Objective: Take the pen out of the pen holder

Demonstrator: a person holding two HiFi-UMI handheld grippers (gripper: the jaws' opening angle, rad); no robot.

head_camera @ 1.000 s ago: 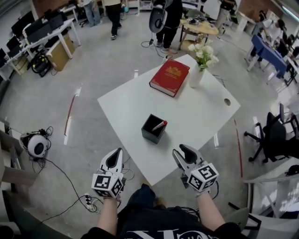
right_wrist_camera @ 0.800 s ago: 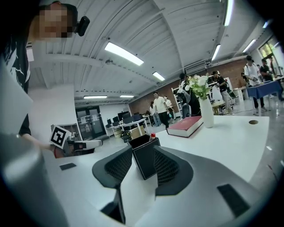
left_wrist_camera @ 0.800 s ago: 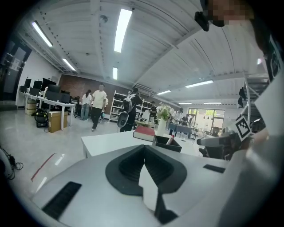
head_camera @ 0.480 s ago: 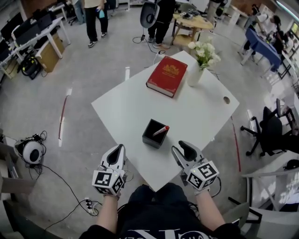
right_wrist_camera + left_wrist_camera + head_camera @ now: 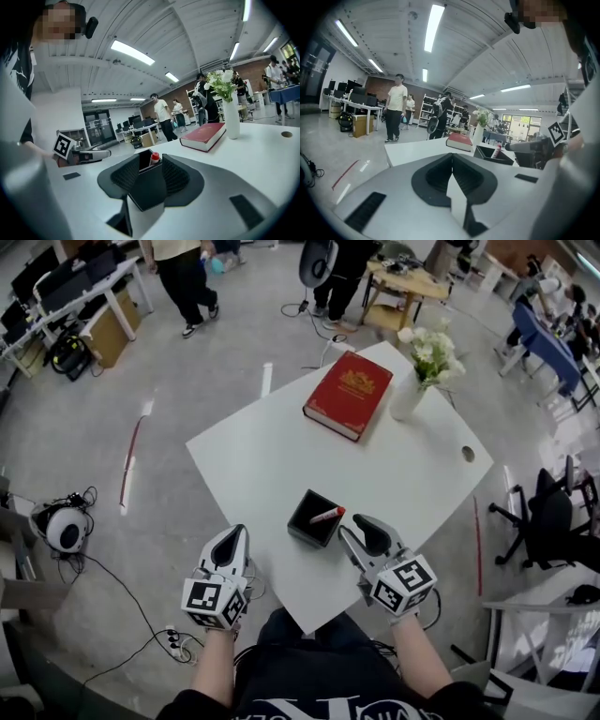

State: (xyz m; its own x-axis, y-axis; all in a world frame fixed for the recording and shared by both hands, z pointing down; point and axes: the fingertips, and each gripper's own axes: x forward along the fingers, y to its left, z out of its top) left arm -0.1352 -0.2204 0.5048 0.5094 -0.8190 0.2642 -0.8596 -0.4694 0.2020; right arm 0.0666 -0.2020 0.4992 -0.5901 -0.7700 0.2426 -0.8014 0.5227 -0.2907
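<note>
Right gripper (image 5: 357,530): jaws appear apart, empty, just beside the pen holder (image 5: 302,522). Pen (image 5: 326,515) leans inside, red end protruding. Likely step: approach. Next: advance, align jaws on pen, close.

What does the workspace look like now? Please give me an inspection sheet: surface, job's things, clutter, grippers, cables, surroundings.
Surface: white table, with a round hole near one edge.
Job's things: black pen holder upright near the person's edge; red-capped pen leaning inside it.
Clutter: red book lying flat; white vase with flowers beside it.
Grippers: left gripper shut, empty, beside the table's edge; right gripper open, empty, close to the pen holder, not touching.
Cables: cable and power strip on the floor at left.
Surroundings: people standing, desks, office chair.
</note>
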